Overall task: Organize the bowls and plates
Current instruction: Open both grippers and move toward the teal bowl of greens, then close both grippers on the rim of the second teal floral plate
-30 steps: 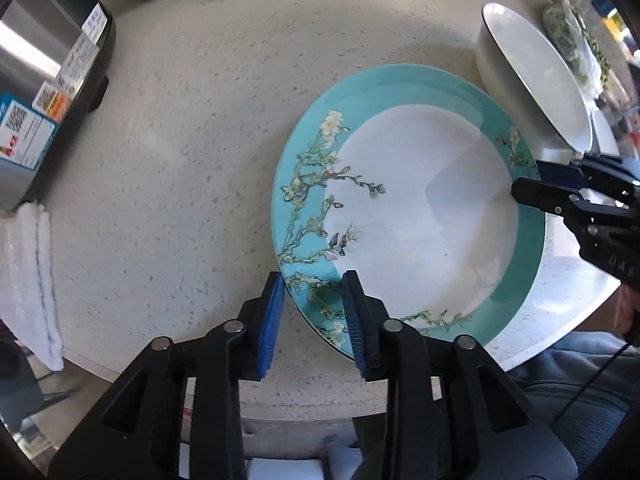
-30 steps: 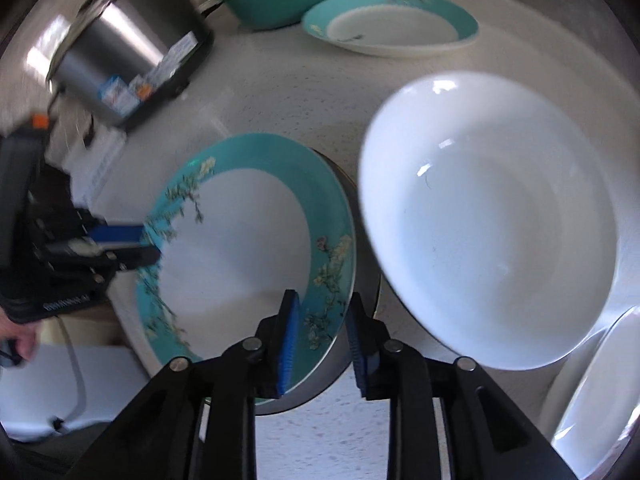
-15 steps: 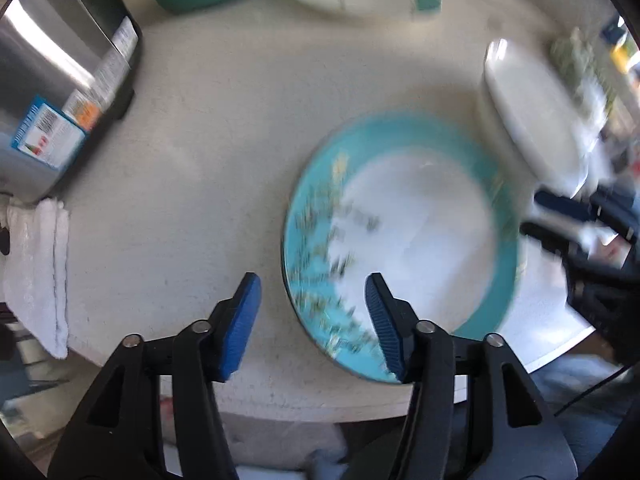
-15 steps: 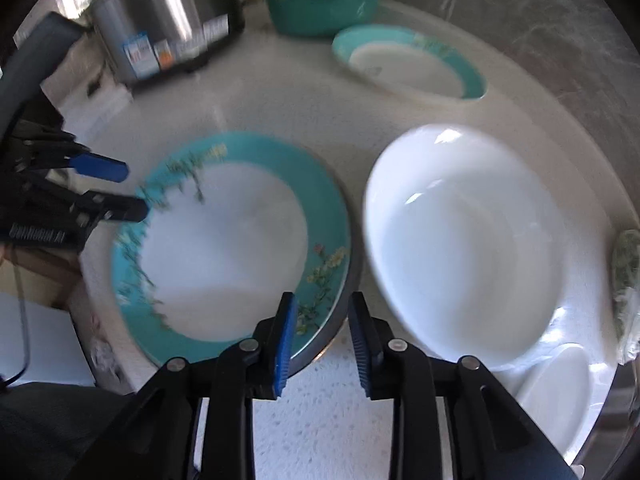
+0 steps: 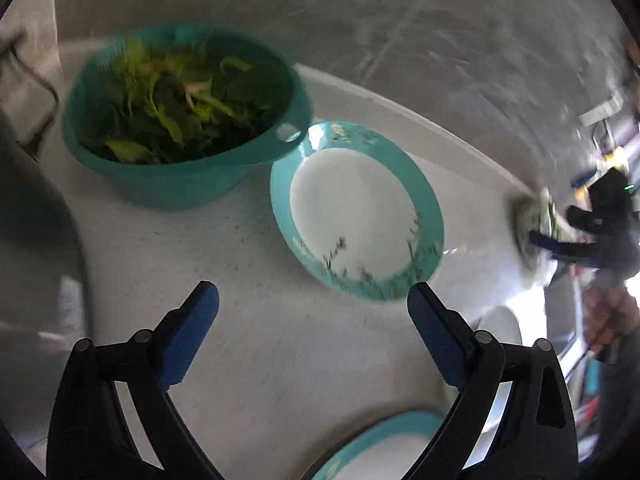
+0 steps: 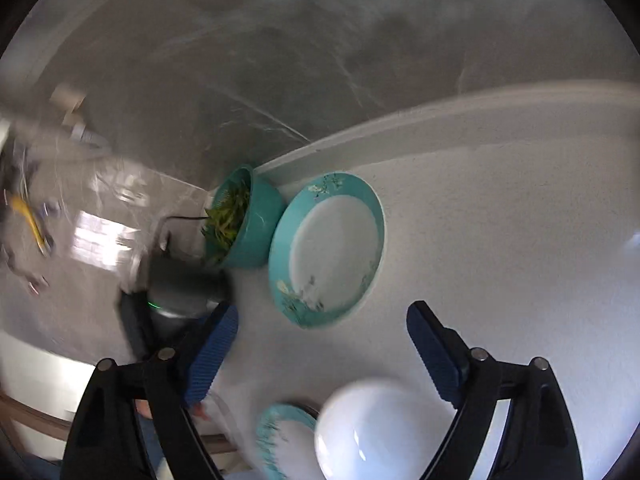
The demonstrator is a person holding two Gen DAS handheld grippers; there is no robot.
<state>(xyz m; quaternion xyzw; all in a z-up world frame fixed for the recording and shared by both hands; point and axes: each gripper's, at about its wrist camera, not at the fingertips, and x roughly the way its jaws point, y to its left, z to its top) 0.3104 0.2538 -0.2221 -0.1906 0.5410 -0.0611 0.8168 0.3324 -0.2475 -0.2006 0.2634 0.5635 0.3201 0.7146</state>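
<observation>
A teal-rimmed floral plate [image 5: 356, 212] lies on the pale counter near the back wall, just ahead of my left gripper [image 5: 312, 308], which is open and empty above the counter. It also shows in the right wrist view [image 6: 328, 252], ahead of my right gripper [image 6: 320, 332], open and empty. A second teal-rimmed plate [image 5: 380, 452] lies at the bottom edge, below the left gripper; it shows too in the right wrist view [image 6: 280, 436]. A white bowl [image 6: 372, 432] sits beside it, under the right gripper. The right gripper appears in the left wrist view [image 5: 560, 242] at far right.
A teal bowl of green leaves [image 5: 184, 116] stands against the far plate's left rim, also in the right wrist view [image 6: 240, 220]. A steel cooker [image 6: 180, 284] stands left of it. The grey wall [image 5: 400, 20] rises behind the counter. A bag of greens [image 5: 532, 220] lies at far right.
Both grippers let go of the near teal plate, opened wide and swung up and away toward the far plate by the wall. The near plate now lies at the bottom of both views.
</observation>
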